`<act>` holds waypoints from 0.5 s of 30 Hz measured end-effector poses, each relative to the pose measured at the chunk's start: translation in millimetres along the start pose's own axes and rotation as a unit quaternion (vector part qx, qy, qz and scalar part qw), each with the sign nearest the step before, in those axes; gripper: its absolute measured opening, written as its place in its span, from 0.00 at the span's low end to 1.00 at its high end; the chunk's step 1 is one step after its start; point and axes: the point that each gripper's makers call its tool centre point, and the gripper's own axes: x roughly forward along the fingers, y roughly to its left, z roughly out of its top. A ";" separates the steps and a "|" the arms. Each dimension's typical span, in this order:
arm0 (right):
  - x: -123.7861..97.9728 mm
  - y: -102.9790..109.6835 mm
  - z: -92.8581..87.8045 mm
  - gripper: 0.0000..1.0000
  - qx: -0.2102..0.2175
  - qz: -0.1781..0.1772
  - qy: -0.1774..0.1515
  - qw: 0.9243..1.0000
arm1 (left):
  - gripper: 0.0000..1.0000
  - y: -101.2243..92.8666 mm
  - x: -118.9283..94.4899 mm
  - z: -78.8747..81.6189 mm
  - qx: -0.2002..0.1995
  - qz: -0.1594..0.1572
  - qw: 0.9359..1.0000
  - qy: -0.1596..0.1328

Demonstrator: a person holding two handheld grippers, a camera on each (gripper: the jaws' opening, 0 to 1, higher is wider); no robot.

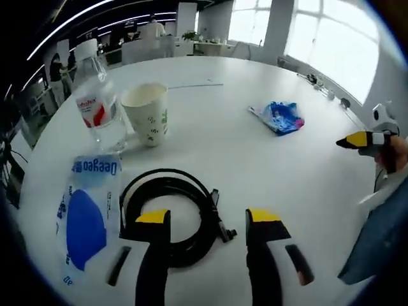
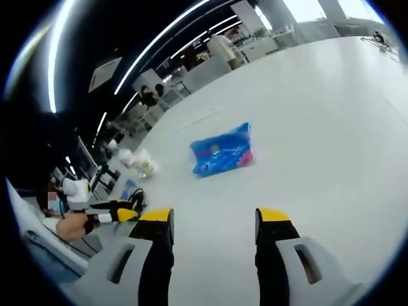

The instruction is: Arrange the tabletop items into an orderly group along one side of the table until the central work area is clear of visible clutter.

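One cable coil (image 1: 171, 213), one mask pack (image 1: 86, 217), one cup (image 1: 146, 113)

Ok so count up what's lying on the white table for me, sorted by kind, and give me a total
Water bottle: 1
Paper cup: 1
Coiled black cable: 1
Packets, both blue: 2, a mask packet and a crumpled wrapper
Total: 5

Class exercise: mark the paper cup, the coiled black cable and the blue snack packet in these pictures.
paper cup (image 1: 146, 115), left gripper view, on its front wall.
coiled black cable (image 1: 185, 191), left gripper view, on the top of the coil.
blue snack packet (image 2: 221, 151), right gripper view, on the packet's middle.
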 end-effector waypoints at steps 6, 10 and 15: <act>-2.2 -5.4 -0.9 0.48 0.008 -0.005 0.000 1.000 | 0.22 -0.6 6.0 -13.6 0.032 0.001 0.999 0.039; -3.1 -6.5 -1.2 0.48 0.013 -0.006 0.000 1.000 | 0.13 -3.7 9.6 -12.3 0.049 -0.005 0.998 0.039; -2.4 -7.4 -2.2 0.47 0.016 -0.006 0.002 1.000 | 0.08 -3.4 7.1 -12.3 0.083 -0.001 0.996 0.045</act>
